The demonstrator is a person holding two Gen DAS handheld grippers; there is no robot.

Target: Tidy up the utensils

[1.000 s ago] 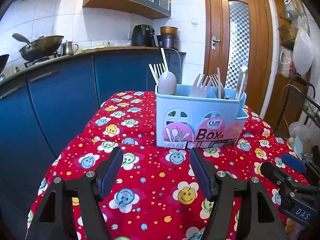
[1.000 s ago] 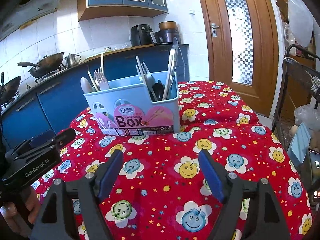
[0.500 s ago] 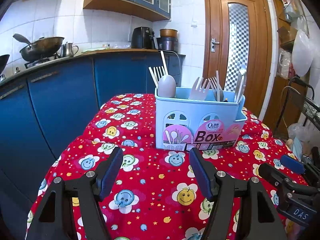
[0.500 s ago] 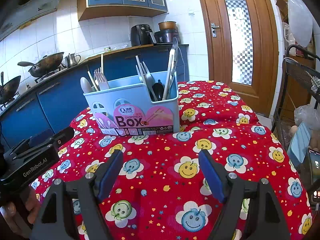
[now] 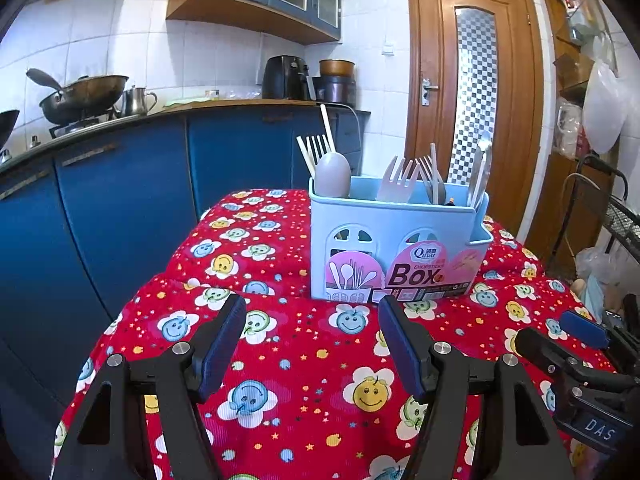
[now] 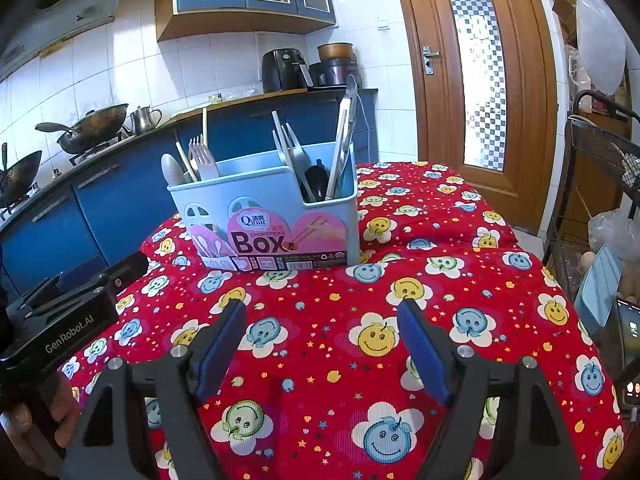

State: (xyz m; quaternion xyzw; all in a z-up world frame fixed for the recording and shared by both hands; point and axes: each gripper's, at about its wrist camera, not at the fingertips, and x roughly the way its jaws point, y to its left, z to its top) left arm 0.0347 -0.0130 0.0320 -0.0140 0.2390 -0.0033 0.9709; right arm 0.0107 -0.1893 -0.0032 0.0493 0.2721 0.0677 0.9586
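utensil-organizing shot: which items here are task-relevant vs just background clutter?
Task-relevant:
- light blue chopsticks box
- beige spoon, white forks and metal tongs standing in it
- left gripper and right gripper, both open, empty

Background:
- wok and metal kettle on the counter
- black air fryer
- wooden door
- red smiley tablecloth

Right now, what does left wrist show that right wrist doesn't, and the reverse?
Only the left wrist view: the right gripper at the right edge.
Only the right wrist view: the left gripper, the hand holding it, a black spoon in the box's right compartment.
Both: blue utensil box upright on the red smiley tablecloth, grey spoon, forks, tongs, wok, door.
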